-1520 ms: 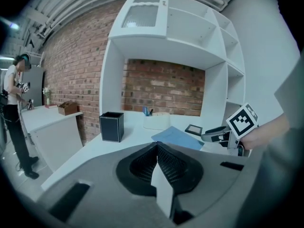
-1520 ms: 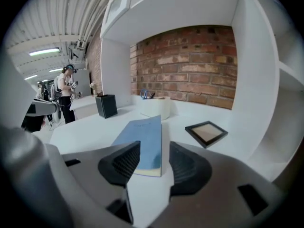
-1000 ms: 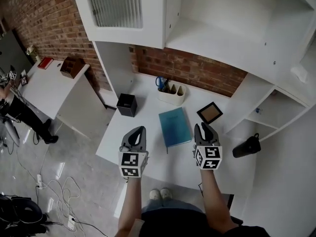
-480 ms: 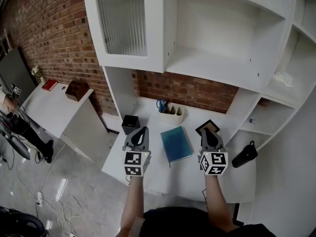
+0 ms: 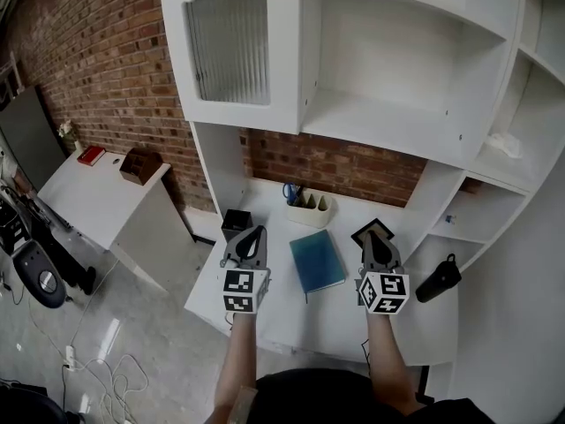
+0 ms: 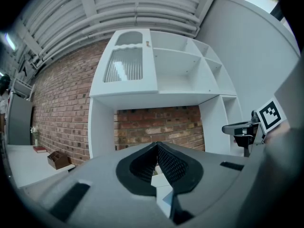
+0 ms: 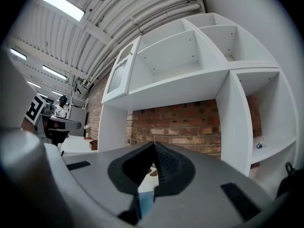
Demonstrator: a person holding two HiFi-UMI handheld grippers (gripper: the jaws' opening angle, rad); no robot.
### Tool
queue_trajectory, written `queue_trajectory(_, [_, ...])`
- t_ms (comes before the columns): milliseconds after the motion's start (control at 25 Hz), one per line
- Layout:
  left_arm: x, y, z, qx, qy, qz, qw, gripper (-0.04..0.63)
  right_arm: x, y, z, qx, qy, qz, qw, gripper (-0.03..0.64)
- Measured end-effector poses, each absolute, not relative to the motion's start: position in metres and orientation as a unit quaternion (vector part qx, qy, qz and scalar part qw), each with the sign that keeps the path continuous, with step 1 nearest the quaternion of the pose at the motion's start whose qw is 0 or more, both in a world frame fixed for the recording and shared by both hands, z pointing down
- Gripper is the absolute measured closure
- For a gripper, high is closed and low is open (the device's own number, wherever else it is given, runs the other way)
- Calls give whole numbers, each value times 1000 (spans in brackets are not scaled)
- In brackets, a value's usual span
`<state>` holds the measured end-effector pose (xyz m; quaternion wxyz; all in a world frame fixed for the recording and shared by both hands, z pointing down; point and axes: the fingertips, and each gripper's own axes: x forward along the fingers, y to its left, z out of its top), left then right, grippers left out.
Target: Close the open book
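Teal book (image 5: 318, 262) looks already shut, thin, light and fairly stiff, so I'd pinch a long edge; left gripper (image 5: 255, 232) and right gripper (image 5: 371, 237) flank it, fingers clenched empty.

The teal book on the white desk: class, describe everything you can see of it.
The book is teal with a plain cover, thin, closed, lying flat on the white desk, slightly askew to the front edge. A thin dark strand, perhaps a ribbon, pokes out at its near corner. Only the desk touches it; the left gripper and right gripper are apart from it.
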<state>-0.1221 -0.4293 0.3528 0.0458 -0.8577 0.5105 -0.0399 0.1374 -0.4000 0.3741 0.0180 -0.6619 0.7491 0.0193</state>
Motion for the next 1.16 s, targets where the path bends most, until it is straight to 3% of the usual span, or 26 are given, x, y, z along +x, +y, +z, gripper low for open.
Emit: queue_trajectory(1160, [-133, -424, 373, -854, 518, -48, 18, 586, 128, -397, 387, -655, 755, -4, -3, 620])
